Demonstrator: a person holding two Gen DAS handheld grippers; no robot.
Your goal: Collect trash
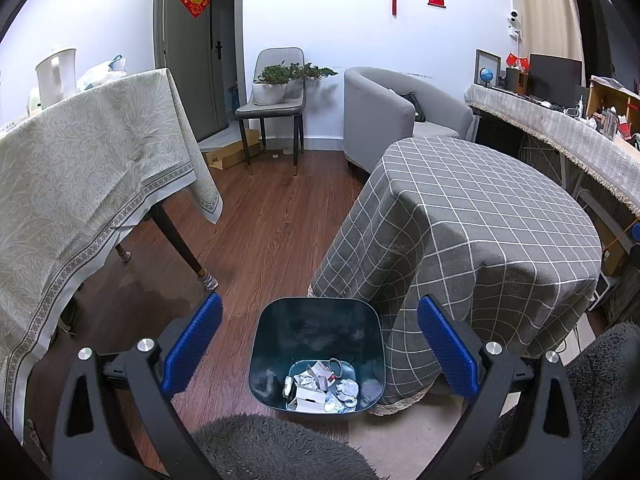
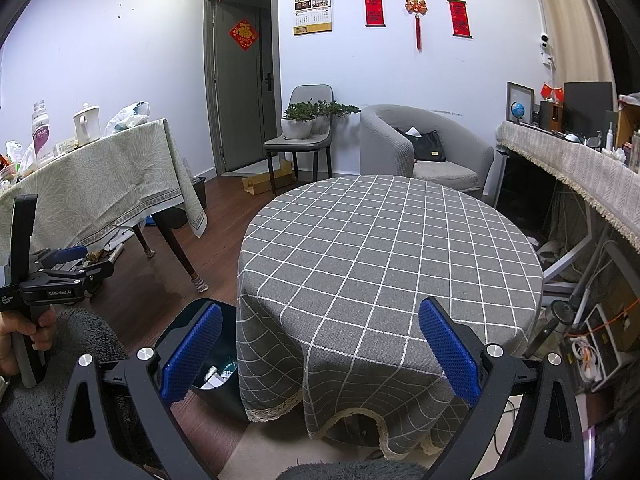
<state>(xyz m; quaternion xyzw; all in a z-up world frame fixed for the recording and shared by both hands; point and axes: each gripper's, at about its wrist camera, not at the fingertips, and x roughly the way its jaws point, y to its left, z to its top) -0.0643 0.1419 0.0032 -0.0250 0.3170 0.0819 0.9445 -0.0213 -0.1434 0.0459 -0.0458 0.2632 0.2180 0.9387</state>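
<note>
A dark blue bin stands on the wood floor beside the round table with the grey checked cloth. Crumpled paper and wrappers lie at its bottom. My left gripper is open and empty, held above the bin's mouth. My right gripper is open and empty, over the near edge of the round table. The bin shows partly behind its left finger. The left gripper's body shows at the left of the right wrist view.
A long table with a pale green cloth stands at the left, carrying a kettle and bags. A chair with potted plants, a grey armchair and a cluttered desk stand beyond. Grey fuzzy fabric lies below.
</note>
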